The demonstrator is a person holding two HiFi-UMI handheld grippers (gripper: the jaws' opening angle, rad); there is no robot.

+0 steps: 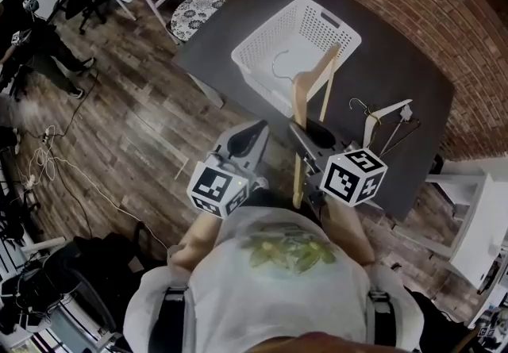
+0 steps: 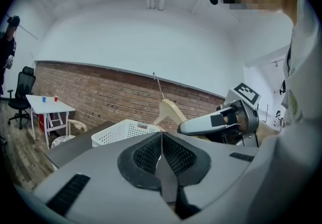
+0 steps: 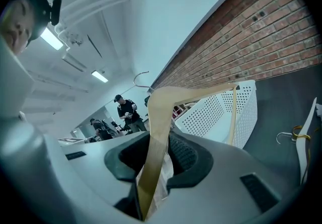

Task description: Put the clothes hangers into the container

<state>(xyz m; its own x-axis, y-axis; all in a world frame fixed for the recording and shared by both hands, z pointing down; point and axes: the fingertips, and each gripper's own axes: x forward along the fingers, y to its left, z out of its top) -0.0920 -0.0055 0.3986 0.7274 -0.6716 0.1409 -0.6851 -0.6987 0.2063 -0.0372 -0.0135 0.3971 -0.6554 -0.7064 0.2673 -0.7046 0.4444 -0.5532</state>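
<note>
**Wooden hanger in right gripper, at the basket**

We note the right gripper [image 3: 156,162] pinching one arm of a wooden clothes hanger [image 3: 157,127], which rises steeply out of the jaws. In the head view, the hanger's wire hook shows against the inside of the white perforated basket [image 1: 266,36]. The basket stands on the dark bench [image 1: 397,42]. The left gripper [image 2: 162,156] has its jaws pressed together and sits just beside the right one, at the bench's near edge. A white clothes hanger [image 1: 387,116] lies flat on the bench, right of the basket and apart from it.

Left hand-held gripper [image 2: 161,140] closed, right [image 3: 157,142] gripping.
</note>
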